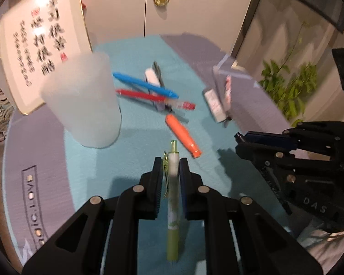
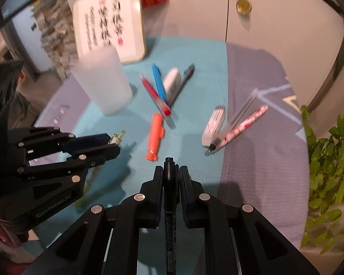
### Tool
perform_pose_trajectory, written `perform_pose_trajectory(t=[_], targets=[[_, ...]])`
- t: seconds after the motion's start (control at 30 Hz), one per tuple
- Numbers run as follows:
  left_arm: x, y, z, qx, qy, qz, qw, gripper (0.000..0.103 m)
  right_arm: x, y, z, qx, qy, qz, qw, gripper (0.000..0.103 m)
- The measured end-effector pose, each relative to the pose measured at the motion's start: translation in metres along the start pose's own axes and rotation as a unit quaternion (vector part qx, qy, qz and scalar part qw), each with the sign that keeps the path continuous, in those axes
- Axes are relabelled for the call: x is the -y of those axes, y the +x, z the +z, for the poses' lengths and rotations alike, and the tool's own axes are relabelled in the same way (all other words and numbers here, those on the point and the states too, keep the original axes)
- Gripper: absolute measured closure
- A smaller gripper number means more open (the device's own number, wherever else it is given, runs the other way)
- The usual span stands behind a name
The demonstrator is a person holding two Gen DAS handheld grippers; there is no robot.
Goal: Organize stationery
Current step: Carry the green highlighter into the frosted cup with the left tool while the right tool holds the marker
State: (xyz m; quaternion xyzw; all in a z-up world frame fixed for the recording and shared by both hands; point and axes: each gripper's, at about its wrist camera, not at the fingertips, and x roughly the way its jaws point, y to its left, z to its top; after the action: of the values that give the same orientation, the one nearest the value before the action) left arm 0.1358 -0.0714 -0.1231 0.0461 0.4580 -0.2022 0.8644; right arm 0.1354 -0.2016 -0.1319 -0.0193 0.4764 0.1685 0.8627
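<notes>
A teal-and-grey mat covers the surface by a white wall; all is motion-blurred. The left gripper clamps a green pen, the right gripper a black marker.

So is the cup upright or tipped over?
Upright. The cup stands on its base on the mat, mouth up, in both views. Its frosted wall hides whether anything is inside.

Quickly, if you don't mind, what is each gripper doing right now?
Left gripper: closed on the green pen, above the mat.
Right gripper: closed on the black marker.
</notes>
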Motion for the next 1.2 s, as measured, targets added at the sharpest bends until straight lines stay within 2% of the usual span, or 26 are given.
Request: perform_pose_trajectory(t=[0.27,0.47,0.63,0.83,0.97,1.2], targets=[[0.003,-0.059,-0.001,0.074,0.002,0.003,0.9973,0.09,-0.01,-0.051,-0.001,0.069,0.009,0.002,0.998,0.088],[0.003,-0.074,-0.002,0.094,-0.001,-0.001,0.9956,0.091,-0.018,-0.073,-0.001,0.1,0.008,0.003,0.995,0.089],[-0.002,-0.096,0.005,0.124,-0.005,0.01,0.9922,0.091,-0.021,-0.087,0.003,0.117,0.009,0.015,0.993,0.089],[-0.008,-0.118,0.022,0.161,-0.008,0.024,0.9866,0.09,-0.015,-0.103,0.017,0.132,0.03,0.066,0.989,0.089],[-0.019,-0.129,0.036,0.181,-0.018,0.029,0.9828,0.09,-0.008,-0.11,0.029,0.133,0.057,0.126,0.981,0.089],[-0.042,-0.145,0.058,0.214,-0.035,0.042,0.9754,0.09,-0.008,-0.119,0.048,0.15,0.077,0.156,0.973,0.089]])
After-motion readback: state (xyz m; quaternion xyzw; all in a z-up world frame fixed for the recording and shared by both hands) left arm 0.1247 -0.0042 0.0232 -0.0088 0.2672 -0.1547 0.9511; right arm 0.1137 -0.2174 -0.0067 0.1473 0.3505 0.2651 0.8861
